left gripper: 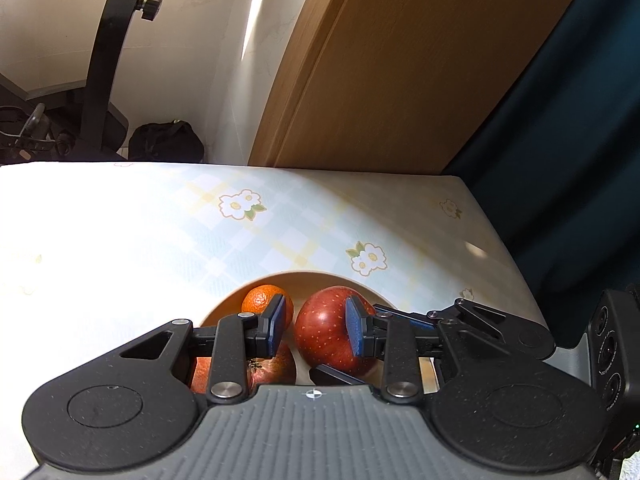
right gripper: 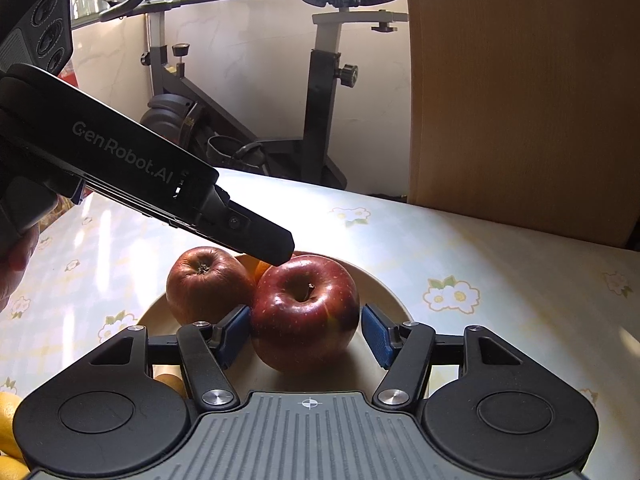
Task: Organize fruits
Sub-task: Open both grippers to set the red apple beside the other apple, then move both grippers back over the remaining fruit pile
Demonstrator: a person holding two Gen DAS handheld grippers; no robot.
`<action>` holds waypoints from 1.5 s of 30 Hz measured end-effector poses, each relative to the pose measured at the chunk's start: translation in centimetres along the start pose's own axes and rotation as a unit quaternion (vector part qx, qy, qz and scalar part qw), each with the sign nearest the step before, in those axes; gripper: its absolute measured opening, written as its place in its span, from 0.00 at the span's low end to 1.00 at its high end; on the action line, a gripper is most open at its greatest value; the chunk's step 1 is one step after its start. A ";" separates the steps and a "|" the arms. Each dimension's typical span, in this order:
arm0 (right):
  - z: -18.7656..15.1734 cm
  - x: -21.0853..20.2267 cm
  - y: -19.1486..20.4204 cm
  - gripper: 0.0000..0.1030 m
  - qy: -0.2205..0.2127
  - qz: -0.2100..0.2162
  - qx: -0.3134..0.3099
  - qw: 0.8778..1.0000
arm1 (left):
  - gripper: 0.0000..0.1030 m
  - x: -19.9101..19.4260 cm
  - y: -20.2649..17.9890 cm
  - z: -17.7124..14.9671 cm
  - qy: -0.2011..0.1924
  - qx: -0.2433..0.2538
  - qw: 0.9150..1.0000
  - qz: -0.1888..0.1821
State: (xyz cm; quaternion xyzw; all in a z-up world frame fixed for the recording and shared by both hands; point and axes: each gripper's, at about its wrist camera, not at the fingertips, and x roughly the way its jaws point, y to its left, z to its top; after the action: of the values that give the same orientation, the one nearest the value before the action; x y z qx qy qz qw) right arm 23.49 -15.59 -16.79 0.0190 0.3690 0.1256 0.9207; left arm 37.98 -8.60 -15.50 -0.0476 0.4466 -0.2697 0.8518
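Note:
A cream bowl (right gripper: pixel 384 288) on the flowered table holds two red apples and a tangerine (left gripper: pixel 260 300). My right gripper (right gripper: pixel 306 328) is shut on the larger apple (right gripper: pixel 308 304), which rests in the bowl, stem dimple up; both blue pads sit against its sides. The second apple (right gripper: pixel 204 284) lies to its left, touching it. My left gripper (left gripper: pixel 316 326) hovers just above the fruit with its pads a narrow gap apart and nothing between them. In the right wrist view the left gripper (right gripper: pixel 280 250) hangs over the larger apple's top. The tangerine is mostly hidden there.
Yellow citrus fruits (right gripper: pixel 8 408) lie on the table (right gripper: pixel 500 248) at the near left. An exercise bike (right gripper: pixel 320 120) stands beyond the far edge, a wooden panel (right gripper: pixel 520 80) to its right, a dark curtain (left gripper: pixel 580 120) past the right edge. A hand (right gripper: pixel 16 272) holds the left gripper.

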 end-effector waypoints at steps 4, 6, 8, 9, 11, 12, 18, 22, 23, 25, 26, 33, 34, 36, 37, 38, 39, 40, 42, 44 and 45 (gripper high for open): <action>-0.1 -0.9 0.3 0.56 -0.001 -0.007 0.005 1.000 | 0.33 -1.2 -0.4 -0.2 -0.009 0.012 1.000 0.008; -0.2 -1.6 0.5 0.55 -0.002 -0.011 0.008 1.000 | 0.33 -2.1 -0.6 -0.5 -0.013 0.019 1.000 0.012; -0.4 -2.3 0.7 0.55 -0.003 -0.013 0.013 1.000 | 0.33 -3.1 -0.7 -0.9 -0.017 0.028 0.999 0.018; -0.6 -2.8 0.8 0.55 -0.004 -0.014 0.017 1.000 | 0.33 -3.6 -0.7 -1.1 -0.019 0.032 0.999 0.021; -0.8 -3.6 1.0 0.55 -0.006 -0.017 0.023 1.000 | 0.33 -4.8 -0.6 -1.5 -0.024 0.041 0.999 0.024; -1.0 -3.9 1.1 0.55 -0.007 -0.019 0.026 0.999 | 0.33 -5.2 -0.5 -1.7 -0.026 0.044 0.998 0.025; -2.4 -6.2 1.9 0.55 -0.014 -0.018 0.051 0.998 | 0.33 -8.3 0.8 -3.7 -0.031 0.061 0.997 0.048; -3.4 -7.4 2.7 0.55 -0.016 -0.021 0.062 0.998 | 0.34 -10.0 1.8 -5.1 -0.031 0.064 0.996 0.059; -3.7 -7.6 2.8 0.55 -0.016 -0.022 0.064 0.998 | 0.34 -10.2 2.0 -5.4 -0.032 0.066 0.995 0.062; -4.1 -7.9 3.1 0.55 -0.014 -0.023 0.067 0.997 | 0.34 -11.0 2.5 -5.9 -0.033 0.068 0.995 0.068; -4.4 -8.2 3.3 0.55 -0.013 -0.023 0.070 0.997 | 0.34 -11.3 2.7 -6.3 -0.033 0.068 0.995 0.070; -6.0 -9.5 4.6 0.55 -0.010 -0.023 0.082 0.996 | 0.34 -13.6 4.2 -8.7 -0.036 0.060 0.995 0.076; -6.2 -9.7 4.8 0.55 -0.009 -0.023 0.084 0.996 | 0.34 -13.8 4.3 -8.9 -0.037 0.059 0.995 0.075; -6.7 -10.1 5.2 0.55 -0.008 -0.024 0.086 0.996 | 0.34 -13.9 4.3 -9.4 -0.039 0.057 0.995 0.074; -6.8 -10.3 5.4 0.55 -0.008 -0.023 0.087 0.996 | 0.34 -14.0 4.4 -9.7 -0.039 0.057 0.995 0.074; -7.1 -10.5 5.6 0.55 -0.008 -0.023 0.088 0.996 | 0.34 -14.1 4.4 -10.0 -0.039 0.057 0.995 0.075; -7.3 -10.7 5.8 0.55 -0.007 -0.024 0.090 0.996 | 0.34 -14.3 4.4 -10.4 -0.038 0.057 0.995 0.076; -7.5 -10.9 6.0 0.55 -0.007 -0.025 0.091 0.996 | 0.34 -14.4 4.4 -10.6 -0.038 0.057 0.995 0.077; -7.9 -11.3 6.3 0.55 -0.007 -0.025 0.094 0.995 | 0.34 -14.6 4.3 -11.3 -0.038 0.057 0.995 0.076; -8.2 -11.7 6.6 0.55 -0.005 -0.026 0.098 0.995 | 0.34 -14.8 4.3 -11.7 -0.040 0.056 0.995 0.075; -8.5 -11.9 6.7 0.55 -0.004 -0.026 0.099 0.995 | 0.34 -14.9 4.2 -12.0 -0.041 0.054 0.995 0.074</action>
State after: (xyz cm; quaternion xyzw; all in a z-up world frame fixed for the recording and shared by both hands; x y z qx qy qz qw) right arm 7.98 -12.53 -14.06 0.1011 0.3760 0.0643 0.9189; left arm 23.48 4.37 -13.02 0.0208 0.3985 -0.2271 0.8884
